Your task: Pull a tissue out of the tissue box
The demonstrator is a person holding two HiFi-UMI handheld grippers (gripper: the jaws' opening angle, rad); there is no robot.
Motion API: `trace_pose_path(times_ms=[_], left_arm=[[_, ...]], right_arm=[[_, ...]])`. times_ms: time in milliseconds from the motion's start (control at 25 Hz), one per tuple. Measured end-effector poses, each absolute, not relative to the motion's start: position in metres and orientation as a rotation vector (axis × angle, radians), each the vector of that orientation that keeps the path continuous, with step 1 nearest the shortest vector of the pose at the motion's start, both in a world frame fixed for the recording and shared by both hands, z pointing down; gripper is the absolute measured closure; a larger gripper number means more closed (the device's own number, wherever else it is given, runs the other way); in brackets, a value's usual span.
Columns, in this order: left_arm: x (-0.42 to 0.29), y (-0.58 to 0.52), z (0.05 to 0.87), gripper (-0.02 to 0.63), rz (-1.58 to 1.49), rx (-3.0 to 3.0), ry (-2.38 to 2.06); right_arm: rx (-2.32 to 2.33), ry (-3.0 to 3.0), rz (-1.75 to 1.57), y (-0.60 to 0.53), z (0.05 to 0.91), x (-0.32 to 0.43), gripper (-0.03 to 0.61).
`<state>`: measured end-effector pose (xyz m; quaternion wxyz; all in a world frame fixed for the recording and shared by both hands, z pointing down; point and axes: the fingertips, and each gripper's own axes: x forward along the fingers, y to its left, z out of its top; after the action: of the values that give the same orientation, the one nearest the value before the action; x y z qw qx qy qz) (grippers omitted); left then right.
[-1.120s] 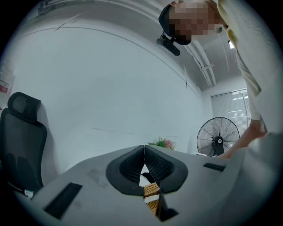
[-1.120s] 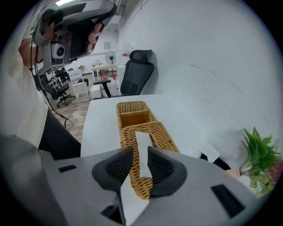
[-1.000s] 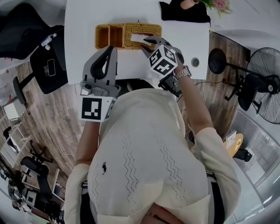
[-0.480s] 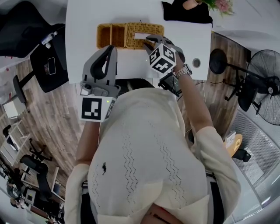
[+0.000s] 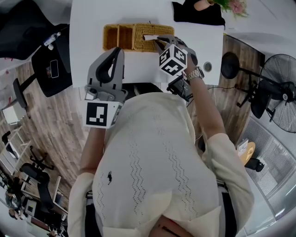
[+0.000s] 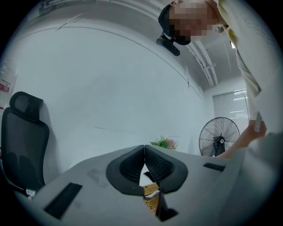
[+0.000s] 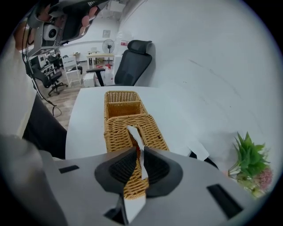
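Observation:
A woven wicker tissue box (image 5: 147, 32) (image 7: 132, 128) stands on the white table (image 5: 88, 46), with an open wicker compartment (image 5: 115, 37) (image 7: 120, 99) joined to its left end. A white tissue (image 7: 135, 134) (image 5: 150, 37) rises from the slot in the box's top and runs between the jaws of my right gripper (image 7: 139, 151) (image 5: 158, 42), which is shut on it just above the box. My left gripper (image 5: 119, 51) (image 6: 144, 148) hangs over the table's near edge, left of the box, shut with nothing in it.
A black cloth or bag (image 5: 196, 14) and a small flowering plant (image 7: 250, 163) sit at the table's far right. A standing fan (image 5: 282, 88) is on the floor to the right, and black office chairs (image 5: 27, 28) are to the left.
The right gripper closed on the tissue over the box's slot and lifted slightly; the tissue, earlier lying flat on the box, now stands up out of the slot. The left gripper has not moved.

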<state>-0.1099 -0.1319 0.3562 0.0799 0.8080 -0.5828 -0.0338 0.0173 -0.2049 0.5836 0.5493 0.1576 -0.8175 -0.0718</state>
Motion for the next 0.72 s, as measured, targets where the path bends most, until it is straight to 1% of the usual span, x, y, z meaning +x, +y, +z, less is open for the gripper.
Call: trace_pose_path(times_ms=[280,720], left_arm=[[-0.1080,-0.1304,0.3563,0.600,-0.097,2.418,-1.750],[-0.1062,-0.1285,0.3564,0.601,-0.100,2.422,-1.745]], right_arm=[[0.385,-1.920,-0.203,-0.2093,0.5823,0.0228,0.574],[0.382,-1.922,-0.184,-0.2061,0.5764,0.0259,0.575]])
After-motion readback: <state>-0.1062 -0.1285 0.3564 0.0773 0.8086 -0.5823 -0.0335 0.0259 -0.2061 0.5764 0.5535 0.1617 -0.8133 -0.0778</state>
